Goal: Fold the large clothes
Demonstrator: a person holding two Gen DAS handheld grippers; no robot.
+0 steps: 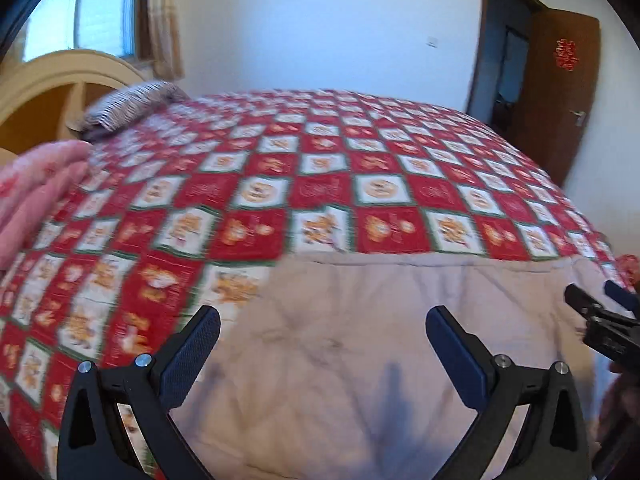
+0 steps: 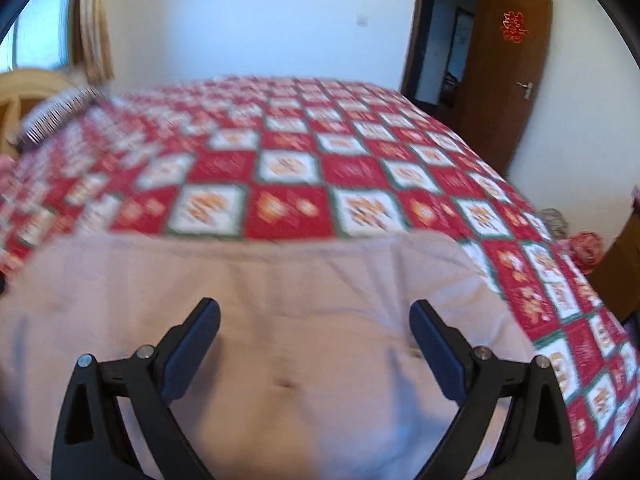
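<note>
Pale, pinkish-white quilted fabric is what matters here: one large padded garment or cover (image 2: pixel 248 304) is lying spread on the near part of the bed, its far hem running straight across the red-and-white checked bedspread (image 1: pixel 320 184). What kind of clothing it is I cannot tell. Two tools are working over it. The left hand-held gripper (image 1: pixel 322 344) is hovering with its jaws spread wide, grasping nothing, and the right hand-held gripper (image 2: pixel 314 336) is doing the same, released above the cloth's right portion. Judging by this, the fold is only being set up; the next move is asking each gripper to drop to an edge or corner and pinch a single layer before lifting. Beyond, one striped pillow (image 1: pixel 132 106) is sitting by the cream headboard (image 1: pixel 52 80), one pink folded blanket (image 1: pixel 36 196) is lying at the left, and one brown door (image 2: pixel 504 80) is standing open.
</note>
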